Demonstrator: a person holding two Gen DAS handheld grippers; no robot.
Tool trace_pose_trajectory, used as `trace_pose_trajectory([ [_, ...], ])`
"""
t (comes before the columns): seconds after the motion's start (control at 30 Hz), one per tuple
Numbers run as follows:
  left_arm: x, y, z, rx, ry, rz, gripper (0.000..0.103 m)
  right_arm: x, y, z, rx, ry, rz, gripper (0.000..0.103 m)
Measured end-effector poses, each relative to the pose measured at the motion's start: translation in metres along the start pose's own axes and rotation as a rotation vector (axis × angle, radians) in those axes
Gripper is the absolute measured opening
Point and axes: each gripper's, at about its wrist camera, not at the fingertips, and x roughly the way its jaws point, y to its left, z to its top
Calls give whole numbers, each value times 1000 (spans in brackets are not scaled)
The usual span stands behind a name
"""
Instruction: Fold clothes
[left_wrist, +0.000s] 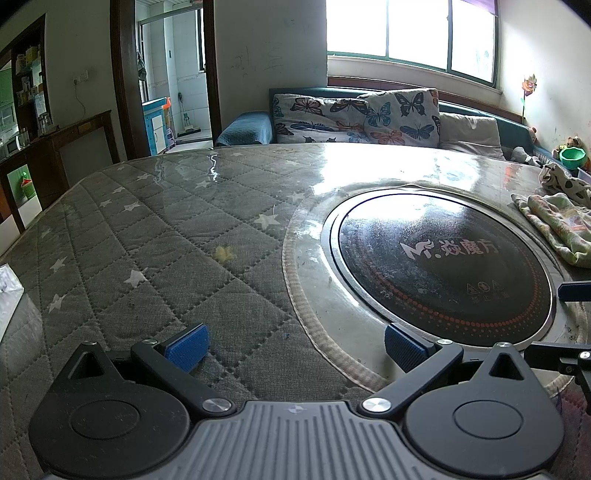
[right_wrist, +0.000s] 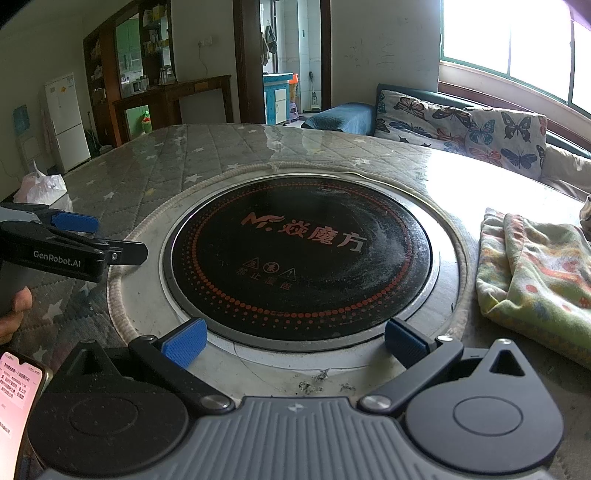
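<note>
Clothes (right_wrist: 535, 273) lie bunched on the tabletop (left_wrist: 147, 236) right of the round black cooker (right_wrist: 301, 258), both grippers, left (left_wrist: 295, 349) and right (right_wrist: 295, 341), hold their fingers wide open and empty, and a poor pinch could drag the cloth.

Both grippers are black with ribbed grey housings, silver screws and blue ribbed pads (left_wrist: 186, 347). The left gripper (right_wrist: 74, 236) carries white "GenRobot.AI" lettering on its side
</note>
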Motion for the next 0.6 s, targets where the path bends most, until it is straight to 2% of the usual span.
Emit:
trace_pose_trajectory([
  [0.6,-1,0,0,-2,0,-1,103,-1,-2,0,-2,1,-1,103],
])
